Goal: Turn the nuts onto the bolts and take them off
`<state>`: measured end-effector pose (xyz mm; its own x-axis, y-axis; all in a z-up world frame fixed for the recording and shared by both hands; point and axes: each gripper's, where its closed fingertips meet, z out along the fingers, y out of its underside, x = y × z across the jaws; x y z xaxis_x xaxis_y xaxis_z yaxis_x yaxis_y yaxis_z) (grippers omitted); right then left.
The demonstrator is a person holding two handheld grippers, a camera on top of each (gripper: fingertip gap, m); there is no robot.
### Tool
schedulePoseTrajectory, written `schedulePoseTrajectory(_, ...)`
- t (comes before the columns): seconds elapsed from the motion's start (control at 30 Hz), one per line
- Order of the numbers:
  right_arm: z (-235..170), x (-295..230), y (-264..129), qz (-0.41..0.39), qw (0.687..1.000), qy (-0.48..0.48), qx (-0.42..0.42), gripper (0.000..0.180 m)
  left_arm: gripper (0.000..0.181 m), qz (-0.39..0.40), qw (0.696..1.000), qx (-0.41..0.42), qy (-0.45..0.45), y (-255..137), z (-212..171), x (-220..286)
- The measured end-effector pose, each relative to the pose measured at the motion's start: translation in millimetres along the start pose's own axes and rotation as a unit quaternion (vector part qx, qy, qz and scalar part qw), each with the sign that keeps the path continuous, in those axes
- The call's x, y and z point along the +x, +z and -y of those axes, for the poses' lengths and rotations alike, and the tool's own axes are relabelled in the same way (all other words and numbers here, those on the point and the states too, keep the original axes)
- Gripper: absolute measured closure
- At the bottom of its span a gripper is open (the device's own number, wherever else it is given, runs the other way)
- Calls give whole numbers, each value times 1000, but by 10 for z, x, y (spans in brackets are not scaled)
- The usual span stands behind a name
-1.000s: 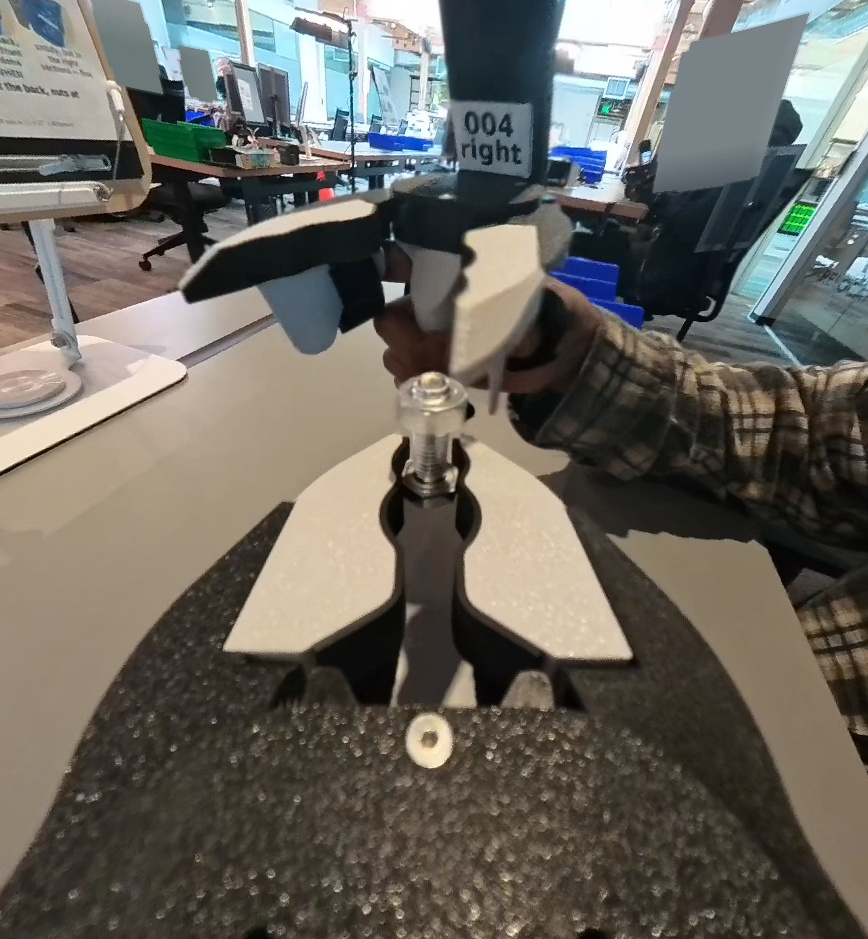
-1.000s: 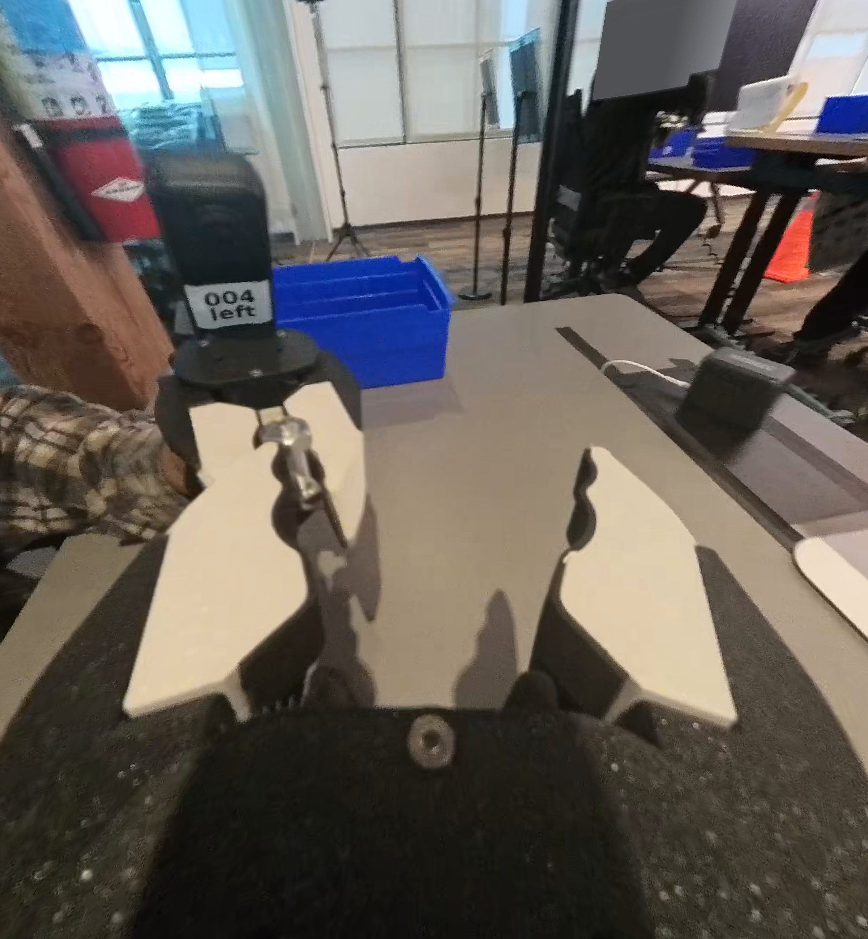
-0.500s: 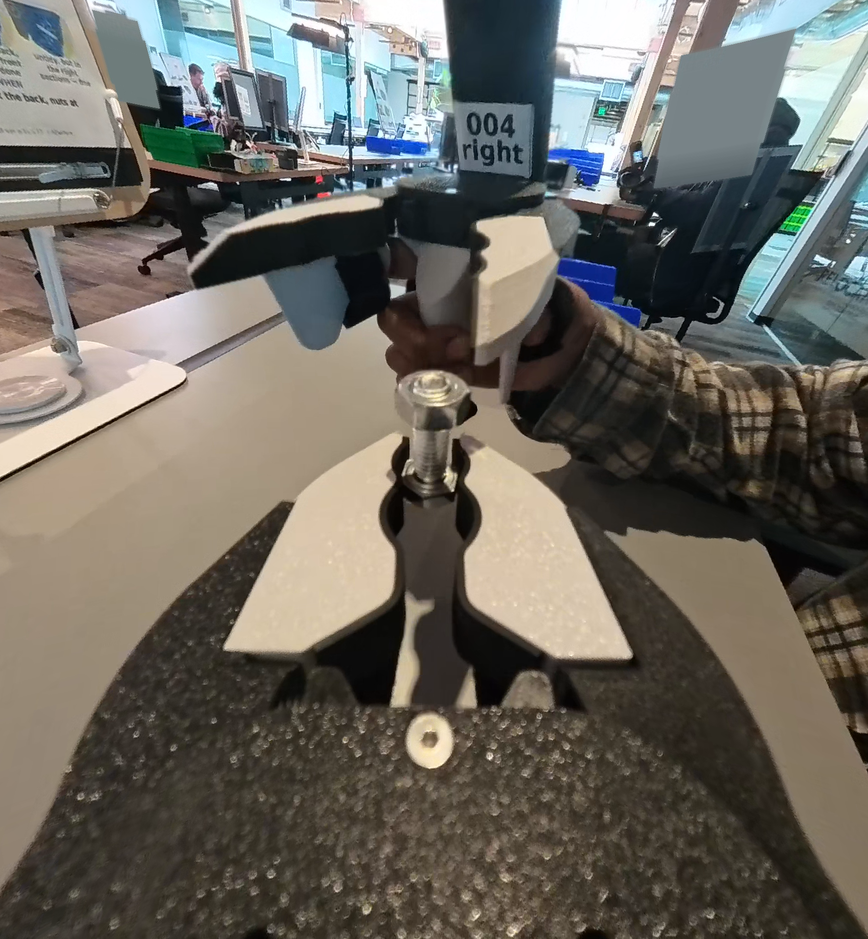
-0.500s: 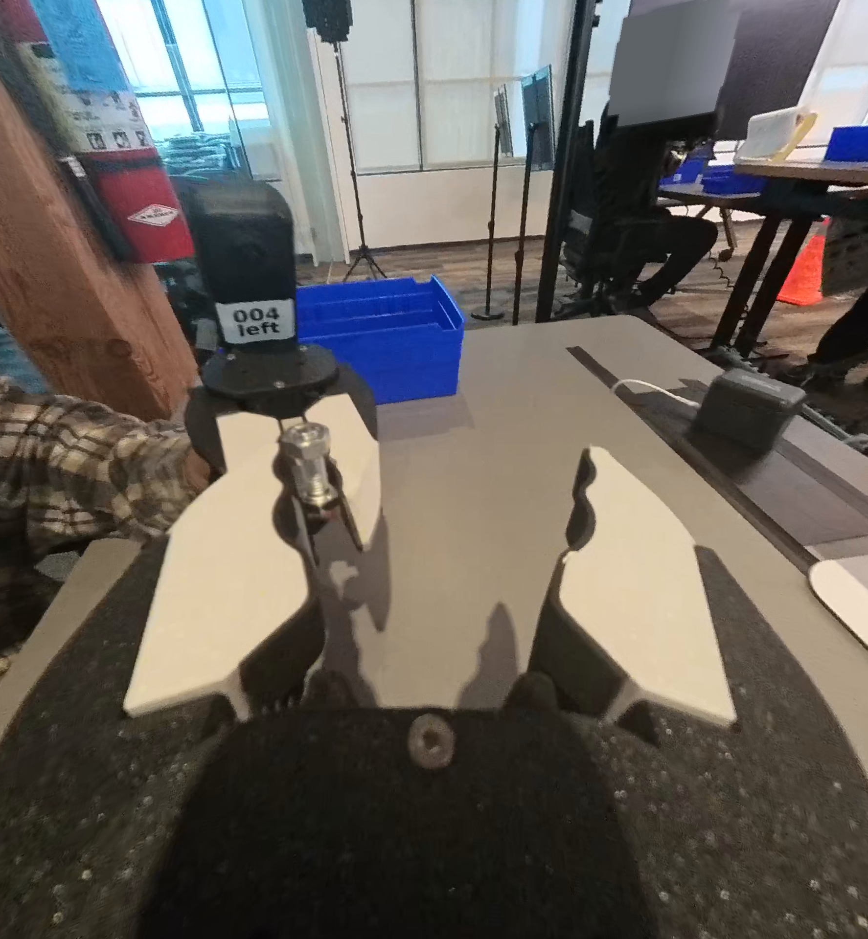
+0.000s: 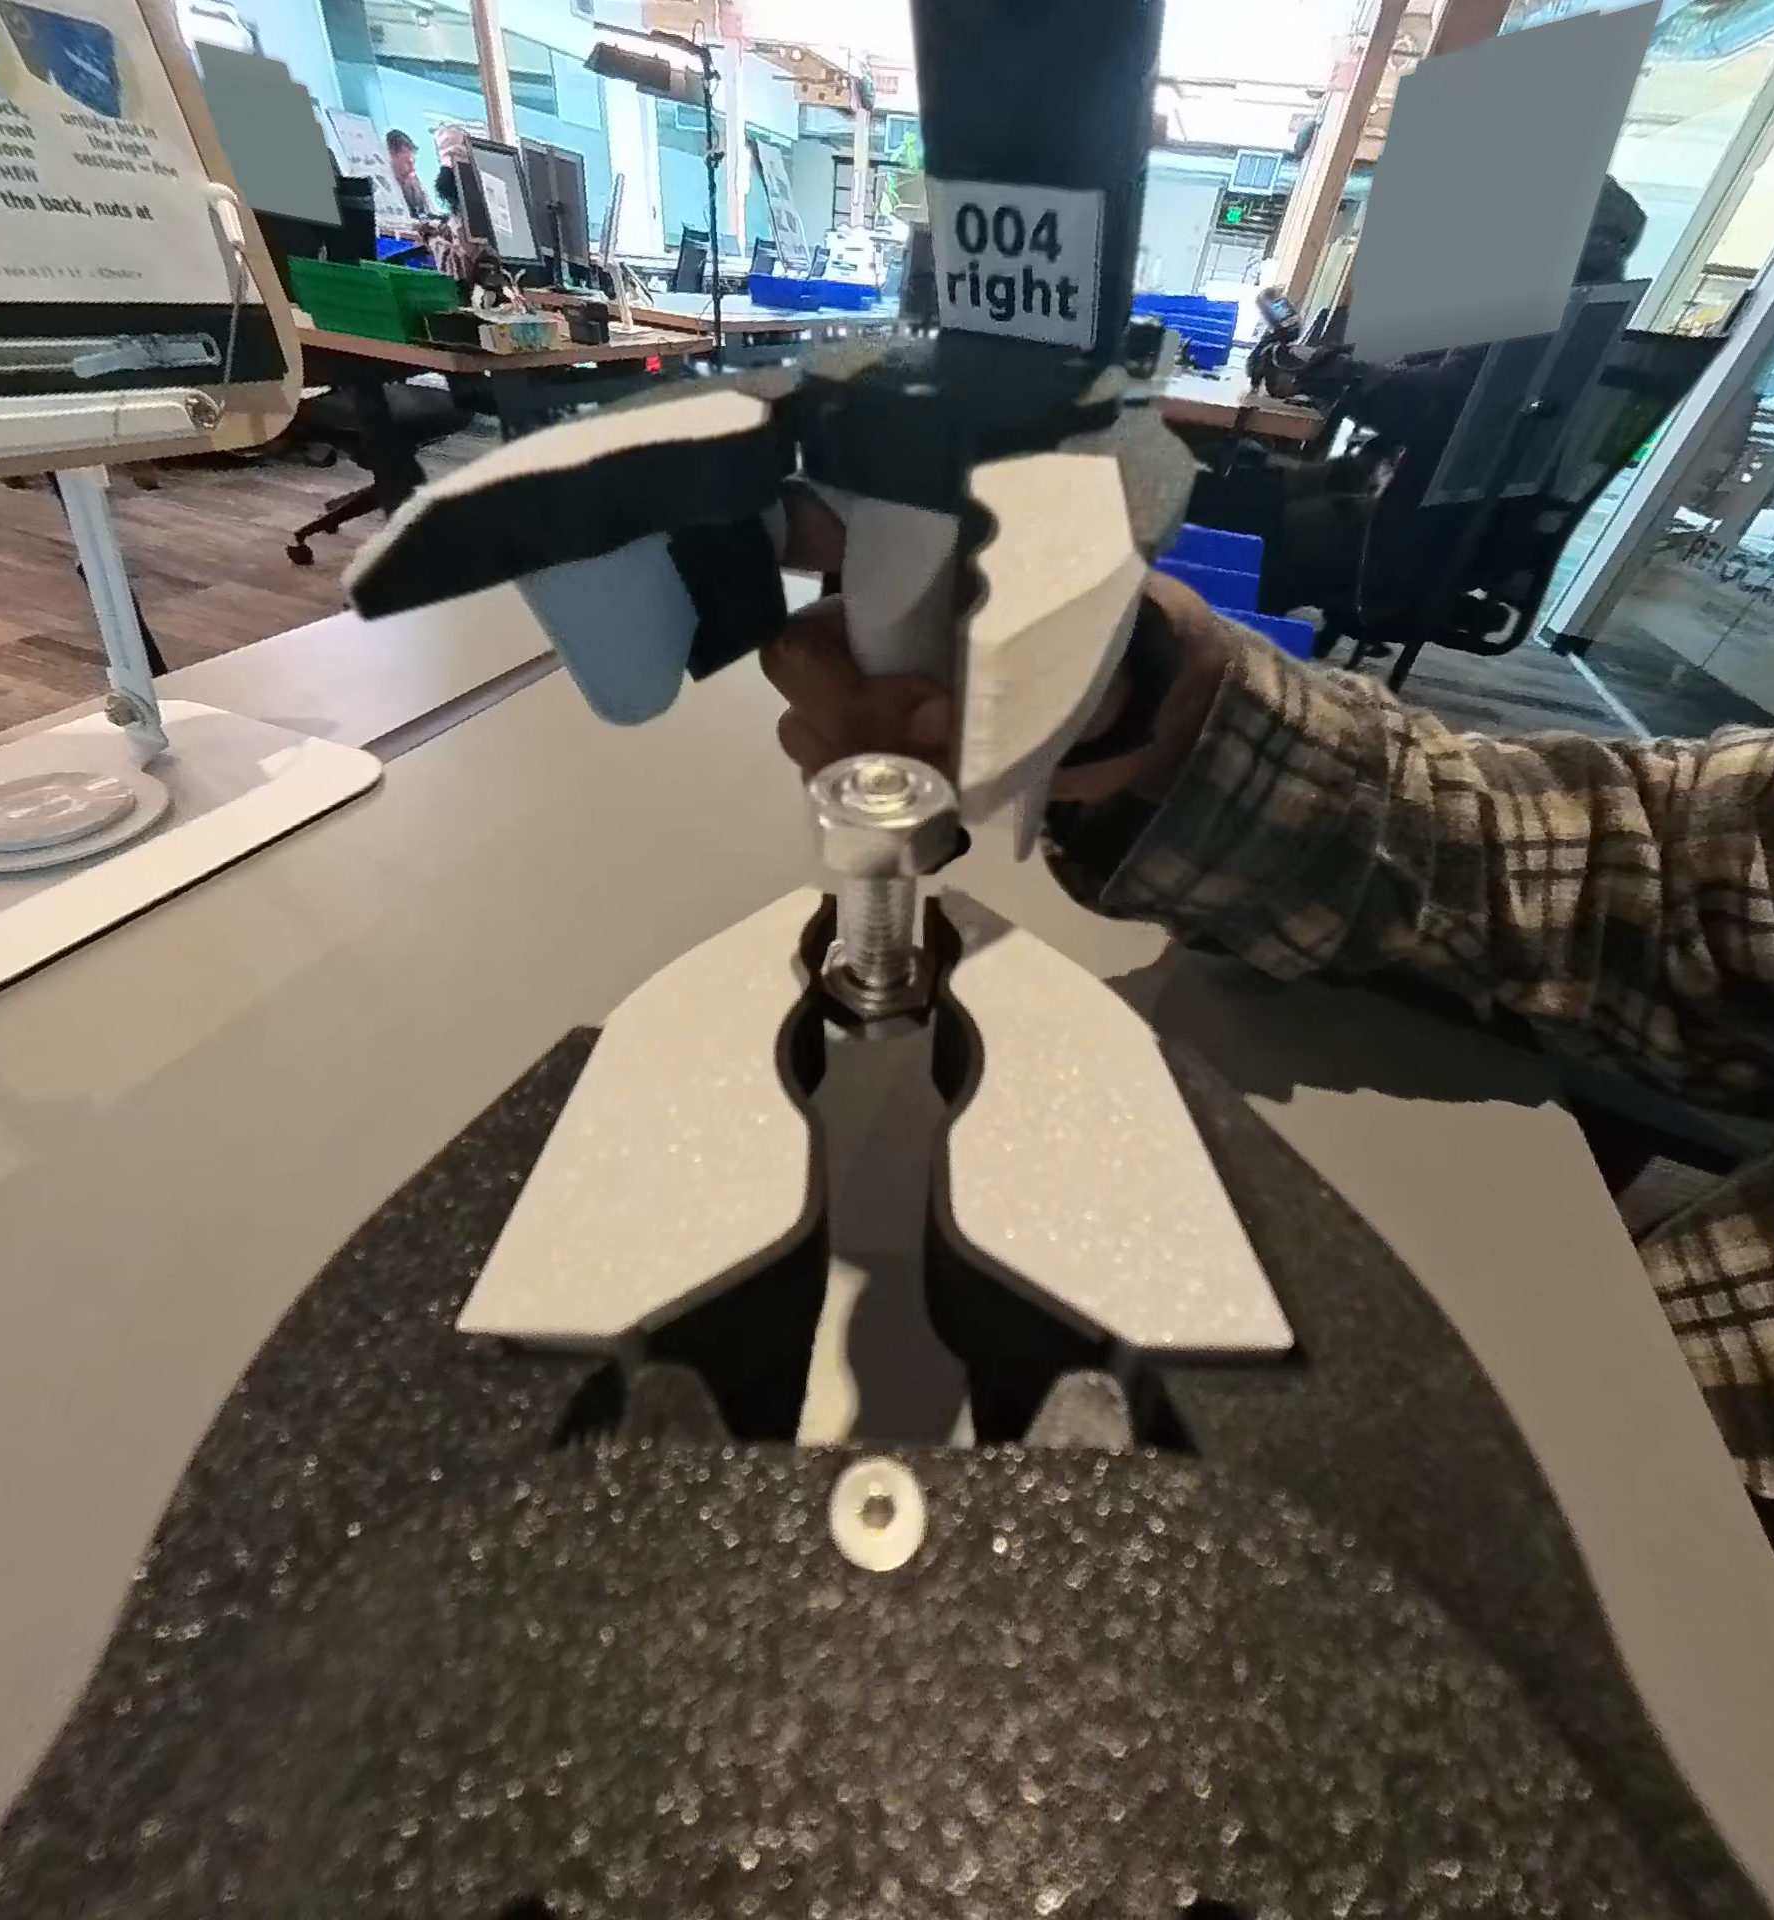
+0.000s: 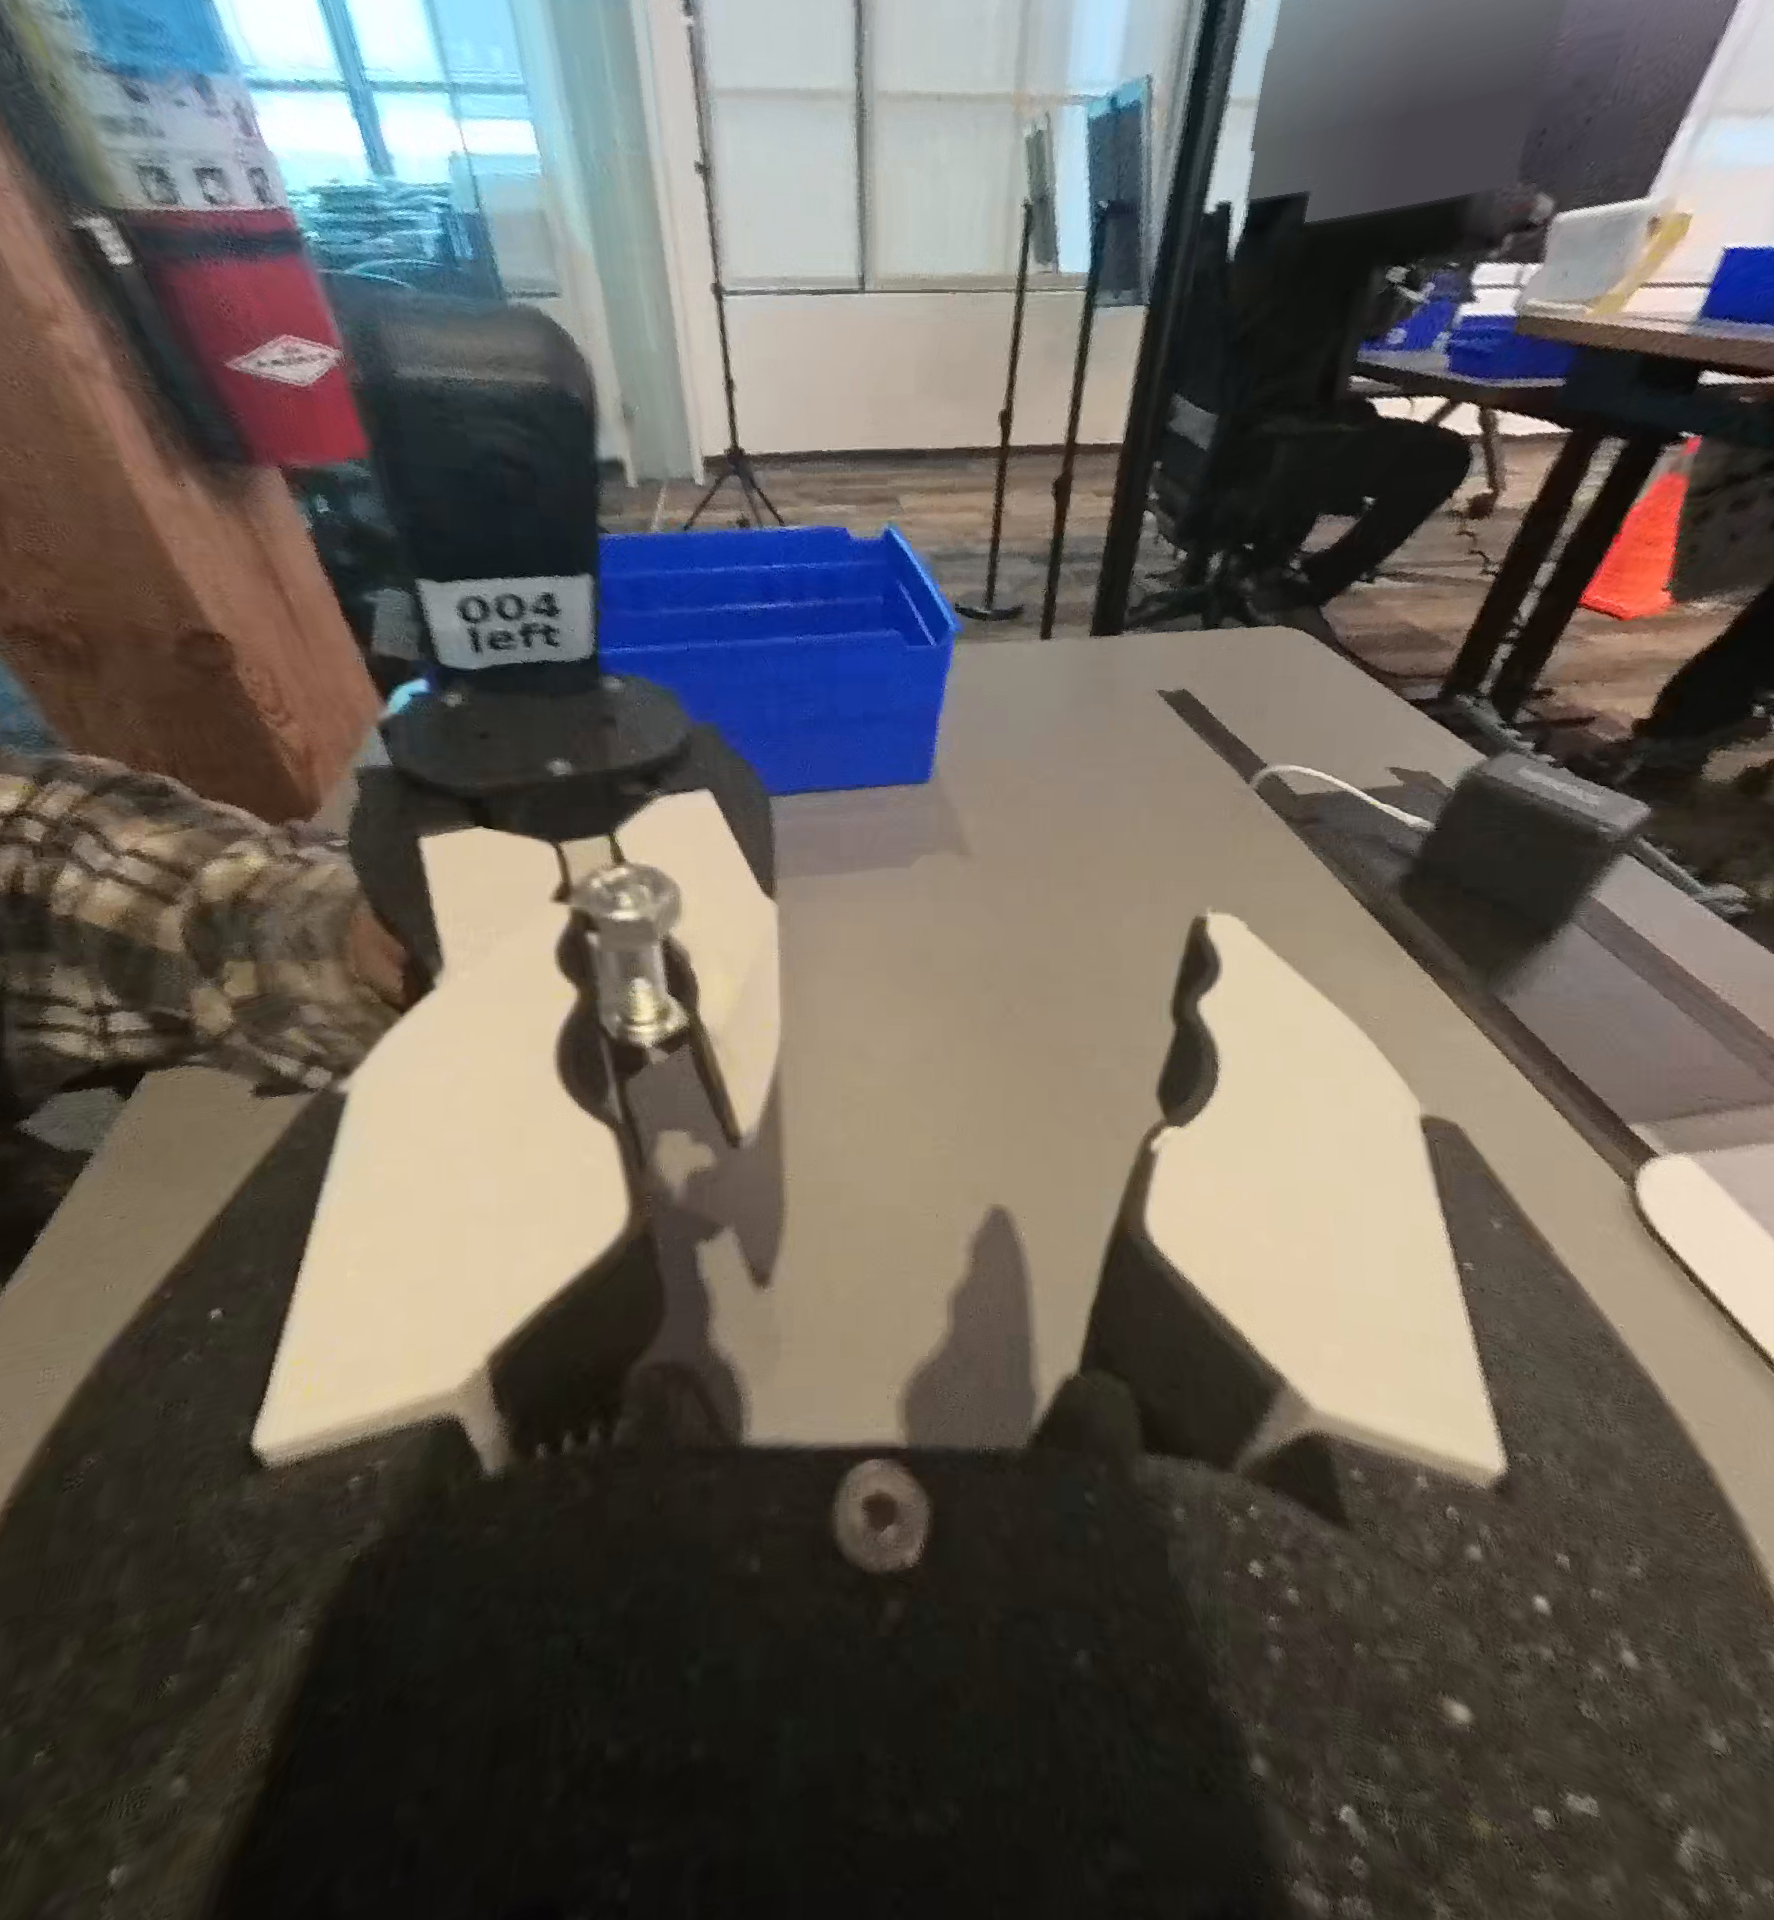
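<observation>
The left gripper [image 5: 878, 982] has its jaws closed on a nut [image 5: 875, 987] at their tips, and a silver bolt [image 5: 878, 862] stands upright out of that nut, threaded shank down and hex head on top, held above the grey surface [image 5: 343, 1018]. The same bolt [image 6: 625, 951] shows in the right wrist view, pinched between the white fingers [image 6: 696, 914] of the left gripper [image 6: 644, 1023], which sits at the left of that view under its black camera block. The right gripper [image 6: 914, 1049] has its jaws spread wide with nothing between them, only bare surface [image 6: 1018, 810] in the gap; its left finger [image 6: 467, 1195] lies just beside the bolt. In the left wrist view the right gripper [image 5: 779, 665] hangs just behind and above the bolt head, tilted, held by a hand [image 5: 862, 707] in a plaid sleeve [image 5: 1434, 852]. Farther back on the surface a blue bin [image 6: 769, 675] stands behind the left gripper, a small dark grey box [image 6: 1527, 842] with a white cable sits to the right, and a white stand base [image 5: 135, 790] rests at the left.
</observation>
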<state>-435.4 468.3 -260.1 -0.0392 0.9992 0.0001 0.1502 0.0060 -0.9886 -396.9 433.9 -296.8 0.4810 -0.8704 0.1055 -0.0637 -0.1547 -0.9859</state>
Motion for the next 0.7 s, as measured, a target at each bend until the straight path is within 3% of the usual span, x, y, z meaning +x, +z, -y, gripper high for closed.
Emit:
schedulePoseTrajectory(0.1, 12, 116, -119, -15, 1000, 19, 13, 80, 165, 0, 1000, 3, -2, -14, 12, -8)
schedulePoseTrajectory(0.23, 100, -81, -27, 22, 999, 13, 27, 79, 165, -2, 1000, -4, -1, 15, -26, 2)
schedulePoseTrajectory(0.5, 71, 38, -118, -5, 1000, 5, 14, 78, 165, 3, 1000, 3, 2, -14, 13, -11)
schedulePoseTrajectory(0.7, 61, -193, 46, 32, 999, -10, 5, 86, 166, 3, 1000, -2, 4, 6, -10, 0)
